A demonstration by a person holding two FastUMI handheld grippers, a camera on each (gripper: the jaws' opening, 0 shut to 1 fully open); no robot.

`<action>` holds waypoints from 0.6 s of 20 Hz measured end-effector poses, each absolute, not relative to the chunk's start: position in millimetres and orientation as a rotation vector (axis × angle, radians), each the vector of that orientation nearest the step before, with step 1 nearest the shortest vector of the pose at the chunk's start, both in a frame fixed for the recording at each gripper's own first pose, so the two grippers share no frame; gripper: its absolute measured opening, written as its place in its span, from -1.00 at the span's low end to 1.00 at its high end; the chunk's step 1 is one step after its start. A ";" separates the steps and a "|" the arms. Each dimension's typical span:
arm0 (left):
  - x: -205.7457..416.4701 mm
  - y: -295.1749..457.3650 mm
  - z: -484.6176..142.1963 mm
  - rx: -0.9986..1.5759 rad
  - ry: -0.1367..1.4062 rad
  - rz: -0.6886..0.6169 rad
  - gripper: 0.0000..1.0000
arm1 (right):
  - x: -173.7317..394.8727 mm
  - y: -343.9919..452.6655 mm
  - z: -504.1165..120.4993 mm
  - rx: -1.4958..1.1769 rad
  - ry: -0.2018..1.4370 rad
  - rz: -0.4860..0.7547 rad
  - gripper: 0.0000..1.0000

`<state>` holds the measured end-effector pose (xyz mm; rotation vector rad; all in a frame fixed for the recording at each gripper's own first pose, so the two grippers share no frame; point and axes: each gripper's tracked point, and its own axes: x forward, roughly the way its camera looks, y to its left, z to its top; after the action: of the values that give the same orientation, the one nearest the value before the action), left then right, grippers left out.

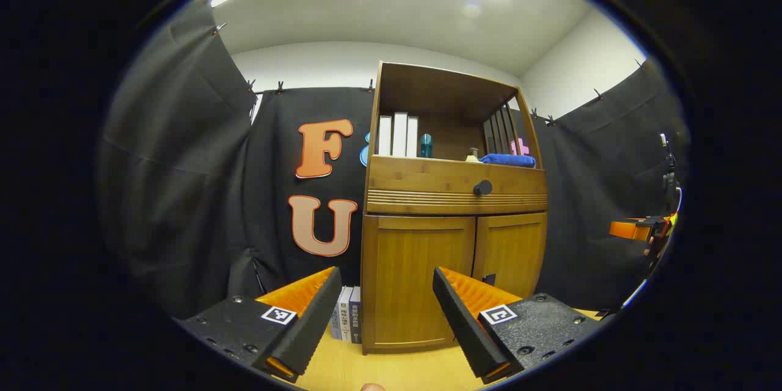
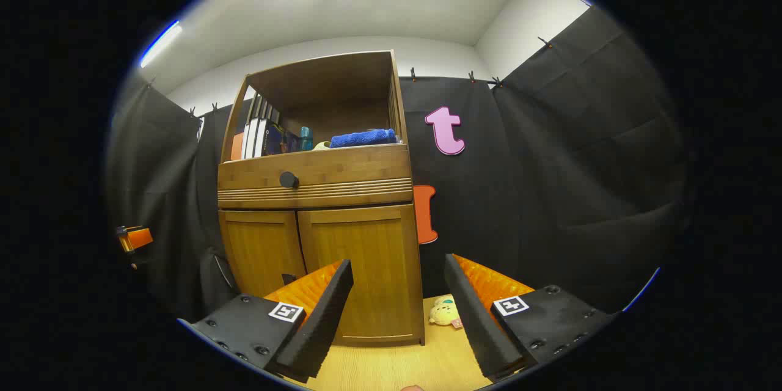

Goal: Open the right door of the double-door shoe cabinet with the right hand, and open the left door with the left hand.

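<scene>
Bamboo-toned shoe cabinet [image 1: 452,208] stands on the pale wood floor [image 1: 391,372] against the black cloth wall, both lower doors shut. Ahead of my left gripper [image 1: 386,324], fingers spread wide and holding nothing, the left door [image 1: 415,278] sits between my fingers, dead ahead and apart from them; its long axis runs vertical, and the seam with the right door [image 1: 510,253] lies just past my right finger. My right gripper [image 2: 397,317] is likewise open and empty; the right door [image 2: 360,269] faces it, slightly left of centre, with the left door [image 2: 263,250] farther left. So each hand is the nearer one to its own door. A small dark pull [image 1: 489,280] shows near the seam, low; I judge that is what I must reach. Drawer knob [image 1: 482,187] sits above. Books [image 1: 347,321] stand by the cabinet's left foot; spine writing too small to read. No brand is legible anywhere.
</scene>
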<state>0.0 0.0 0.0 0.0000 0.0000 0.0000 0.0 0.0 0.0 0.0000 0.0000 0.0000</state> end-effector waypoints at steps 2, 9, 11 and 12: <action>-1.3 -0.1 2.4 0.005 -0.001 0.001 0.89 | 3.2 4.3 -1.1 -0.008 0.002 0.005 0.94; -0.6 2.1 1.6 0.016 -0.002 -0.003 0.89 | 10.0 14.4 -6.9 -0.009 0.007 0.020 0.94; 2.4 3.3 0.6 0.014 0.002 -0.001 0.89 | 11.6 15.8 -10.4 -0.011 0.012 0.023 0.94; 3.5 4.1 -1.3 0.014 0.004 0.000 0.89 | 12.5 16.6 -11.6 -0.011 0.014 0.025 0.94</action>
<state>3.5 4.1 -1.3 0.0144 0.0038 -0.0001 12.5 16.6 -11.6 -0.0111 0.0141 0.0245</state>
